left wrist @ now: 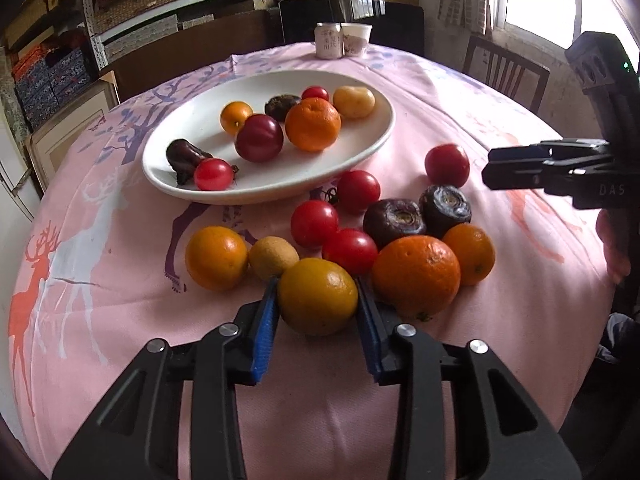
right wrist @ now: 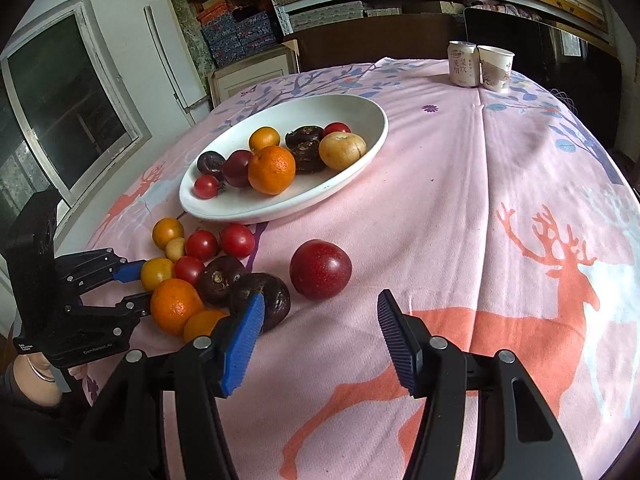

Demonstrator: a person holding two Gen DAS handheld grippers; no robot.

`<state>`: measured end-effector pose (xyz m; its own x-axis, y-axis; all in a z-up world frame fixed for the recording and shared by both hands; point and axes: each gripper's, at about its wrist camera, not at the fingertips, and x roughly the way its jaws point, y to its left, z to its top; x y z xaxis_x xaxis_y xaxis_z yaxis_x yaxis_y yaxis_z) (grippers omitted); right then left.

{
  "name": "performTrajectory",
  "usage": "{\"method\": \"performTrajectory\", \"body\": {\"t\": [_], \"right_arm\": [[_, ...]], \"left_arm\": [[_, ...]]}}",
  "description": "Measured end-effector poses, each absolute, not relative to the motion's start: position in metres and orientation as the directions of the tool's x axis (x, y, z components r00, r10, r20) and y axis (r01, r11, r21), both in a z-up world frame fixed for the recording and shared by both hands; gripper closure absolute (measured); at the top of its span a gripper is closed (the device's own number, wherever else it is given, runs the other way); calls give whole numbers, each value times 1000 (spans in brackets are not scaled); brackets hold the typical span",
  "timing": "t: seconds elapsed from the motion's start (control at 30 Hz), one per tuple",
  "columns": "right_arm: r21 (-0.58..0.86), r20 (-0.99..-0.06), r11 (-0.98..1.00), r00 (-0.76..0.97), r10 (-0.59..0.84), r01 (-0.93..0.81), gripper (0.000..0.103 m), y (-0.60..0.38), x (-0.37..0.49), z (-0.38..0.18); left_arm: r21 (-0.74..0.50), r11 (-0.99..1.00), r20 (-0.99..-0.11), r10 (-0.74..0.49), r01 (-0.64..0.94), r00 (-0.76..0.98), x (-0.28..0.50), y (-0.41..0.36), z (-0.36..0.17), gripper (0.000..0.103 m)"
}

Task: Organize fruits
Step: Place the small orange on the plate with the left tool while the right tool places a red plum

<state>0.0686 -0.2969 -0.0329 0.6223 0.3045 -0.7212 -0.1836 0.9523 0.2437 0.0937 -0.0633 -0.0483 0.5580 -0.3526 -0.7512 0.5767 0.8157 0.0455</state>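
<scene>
A white oval plate (left wrist: 360, 152) (right wrist: 360, 120) holds several fruits: oranges, red tomatoes, dark fruits and a yellow one. A pile of loose fruits lies on the pink cloth in front of it. My left gripper (left wrist: 317, 300) has its blue pads on both sides of a yellow-orange citrus (left wrist: 318, 296) (right wrist: 157, 273) resting on the cloth, touching or nearly touching it. My right gripper (right wrist: 320, 312) is open and empty above the cloth, just short of a dark red plum (right wrist: 320, 269) (left wrist: 447, 165). It also shows in the left wrist view (left wrist: 490, 172).
A drink can (left wrist: 329, 40) (right wrist: 463, 63) and a paper cup (left wrist: 356, 39) (right wrist: 495, 68) stand at the table's far edge. A large orange (left wrist: 416, 276) and two dark fruits (left wrist: 394, 222) lie right of the held citrus. Chairs and shelves stand beyond the table.
</scene>
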Motion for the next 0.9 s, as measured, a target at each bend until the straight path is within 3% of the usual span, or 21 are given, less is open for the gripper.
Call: {"method": "performTrajectory", "body": {"t": [0.1, 0.27, 0.4, 0.63, 0.9], "right_arm": [[209, -721, 958, 632, 286, -195, 44, -288, 75, -30], [224, -750, 962, 603, 272, -156, 46, -283, 105, -37], [311, -770, 944, 553, 318, -111, 64, -291, 118, -52], [348, -689, 920, 617, 380, -177, 64, -295, 100, -22], [364, -670, 913, 627, 396, -187, 64, -291, 147, 12]], "left_arm": [[-38, 825, -691, -429, 564, 581, 90, -43, -37, 67], [-65, 840, -692, -427, 539, 582, 91, -38, -38, 67], [-59, 846, -700, -413, 529, 583, 91, -39, -38, 67], [-122, 845, -687, -450, 520, 571, 97, -29, -30, 67], [-45, 846, -682, -414, 531, 603, 145, -63, 4, 67]]}}
